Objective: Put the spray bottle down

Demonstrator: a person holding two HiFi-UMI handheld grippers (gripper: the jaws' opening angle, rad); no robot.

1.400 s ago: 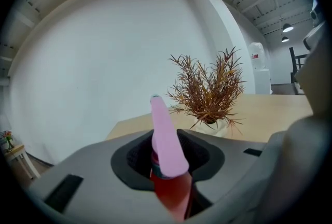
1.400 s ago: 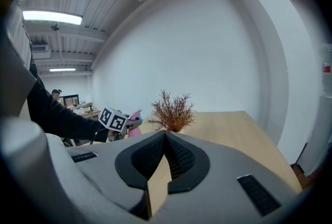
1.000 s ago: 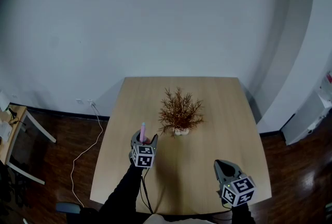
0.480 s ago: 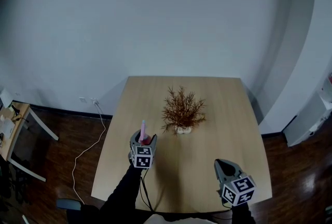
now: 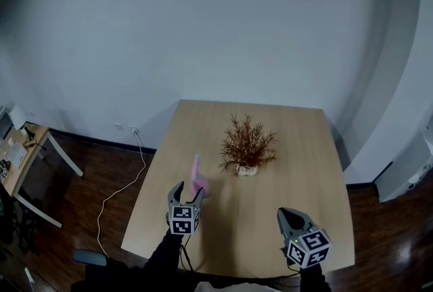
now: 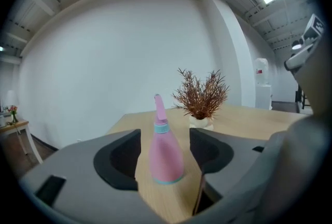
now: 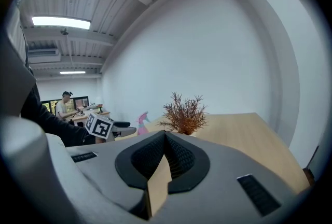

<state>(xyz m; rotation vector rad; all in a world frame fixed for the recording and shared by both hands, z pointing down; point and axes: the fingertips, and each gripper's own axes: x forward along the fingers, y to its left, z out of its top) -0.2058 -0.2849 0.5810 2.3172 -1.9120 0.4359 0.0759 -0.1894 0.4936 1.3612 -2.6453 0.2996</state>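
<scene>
A pink spray bottle [image 5: 198, 179] stands upright on the wooden table [image 5: 298, 149], left of the middle. My left gripper [image 5: 189, 192] is open just behind it. In the left gripper view the bottle [image 6: 165, 158] stands between the two parted jaws with a gap on each side, touching neither. My right gripper [image 5: 292, 217] hovers over the table's near right part, and its jaws [image 7: 165, 137] are shut with nothing in them. From the right gripper view the bottle [image 7: 141, 122] shows small beyond the left gripper's marker cube [image 7: 98, 125].
A dried reddish plant [image 5: 247, 147] in a small white pot stands mid-table, just right of and beyond the bottle. A white cable [image 5: 118, 192] lies on the dark floor at left, near a side desk [image 5: 17, 155]. A white wall rises behind the table.
My left gripper, which was shut on the bottle, has opened and drawn back a little toward me. The bottle now stands free on the table. The right gripper has stayed put.
</scene>
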